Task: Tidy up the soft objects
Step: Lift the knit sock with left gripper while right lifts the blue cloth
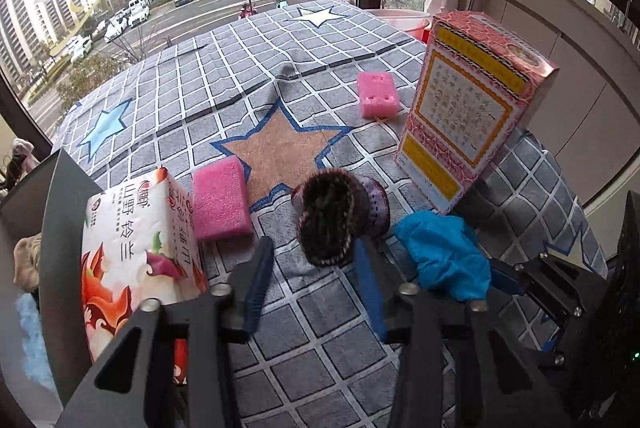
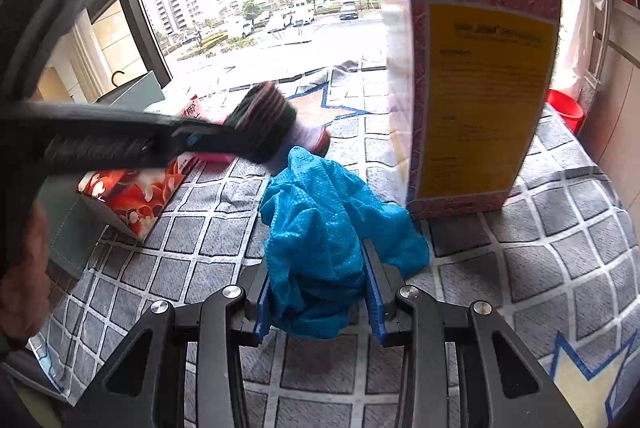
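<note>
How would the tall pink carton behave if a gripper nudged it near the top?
The tall pink carton stands upright on a narrow base on the soft blanket, so it would probably tip rather than slide. Its flat, straight panels suggest it stays stiff.

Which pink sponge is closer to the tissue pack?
The near pink sponge, lying right beside the tissue pack in the left wrist view. The other pink sponge sits far back on the cloth, nearer the tall pink box.

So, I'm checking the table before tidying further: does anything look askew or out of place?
Yes. The tall pink box stands tilted in the left wrist view, and the blanket is rucked into a fold behind the star. The blue cloth lies crumpled in the right gripper.
</note>
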Action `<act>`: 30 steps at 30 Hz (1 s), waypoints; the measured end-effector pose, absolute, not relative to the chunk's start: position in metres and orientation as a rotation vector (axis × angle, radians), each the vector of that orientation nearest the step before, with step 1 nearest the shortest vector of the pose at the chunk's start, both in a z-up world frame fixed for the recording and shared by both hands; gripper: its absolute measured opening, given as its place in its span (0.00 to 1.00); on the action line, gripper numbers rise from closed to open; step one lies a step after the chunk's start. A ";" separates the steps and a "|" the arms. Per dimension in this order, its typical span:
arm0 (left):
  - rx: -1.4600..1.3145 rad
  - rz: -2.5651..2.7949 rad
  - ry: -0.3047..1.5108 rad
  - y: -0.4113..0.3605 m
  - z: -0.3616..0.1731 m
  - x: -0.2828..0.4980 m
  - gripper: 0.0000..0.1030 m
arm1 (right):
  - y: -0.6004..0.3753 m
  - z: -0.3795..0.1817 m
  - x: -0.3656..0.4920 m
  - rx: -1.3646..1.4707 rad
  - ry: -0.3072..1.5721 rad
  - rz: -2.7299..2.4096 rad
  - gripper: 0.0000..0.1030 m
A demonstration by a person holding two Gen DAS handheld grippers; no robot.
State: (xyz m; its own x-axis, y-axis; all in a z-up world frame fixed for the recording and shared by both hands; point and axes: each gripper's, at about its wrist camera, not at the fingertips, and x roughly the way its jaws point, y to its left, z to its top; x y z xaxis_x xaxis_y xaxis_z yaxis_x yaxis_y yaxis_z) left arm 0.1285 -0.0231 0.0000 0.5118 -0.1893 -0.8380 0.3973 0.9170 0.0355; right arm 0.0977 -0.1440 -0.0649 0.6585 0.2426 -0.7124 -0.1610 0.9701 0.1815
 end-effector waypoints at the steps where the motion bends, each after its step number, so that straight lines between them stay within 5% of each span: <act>1: 0.234 -0.362 0.959 -0.022 0.002 0.124 0.75 | -0.141 -0.063 0.093 0.087 0.825 0.226 0.37; 15: 0.261 -0.383 1.051 -0.040 -0.037 0.157 0.76 | -0.147 -0.062 0.062 -0.053 0.862 0.141 0.48; 16: 0.249 -0.382 1.072 -0.040 -0.041 0.161 0.71 | -0.147 -0.061 0.061 -0.060 0.861 0.139 0.48; 17: 0.228 -0.388 1.099 -0.039 -0.045 0.163 0.51 | -0.148 -0.061 0.060 -0.064 0.860 0.136 0.48; 18: 0.205 -0.388 1.123 -0.037 -0.048 0.164 0.45 | -0.147 -0.061 0.060 -0.065 0.861 0.135 0.49; 19: 0.196 -0.379 1.114 -0.037 -0.046 0.162 0.43 | -0.149 -0.063 0.058 -0.063 0.864 0.139 0.53; 21: 0.193 -0.378 1.102 -0.036 -0.042 0.154 0.40 | -0.149 -0.061 0.054 -0.061 0.857 0.146 0.87; 30: 0.116 -0.322 1.093 0.001 -0.030 0.080 0.40 | -0.159 -0.046 0.042 -0.023 0.829 0.134 0.89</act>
State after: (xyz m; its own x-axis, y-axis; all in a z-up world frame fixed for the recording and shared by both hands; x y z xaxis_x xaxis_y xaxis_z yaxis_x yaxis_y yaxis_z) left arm 0.0797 0.0015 -0.0300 0.4192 -0.1991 -0.8858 0.3124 0.9477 -0.0652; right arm 0.0423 -0.1594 -0.0458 0.6675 0.1100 -0.7364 -0.1282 0.9912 0.0319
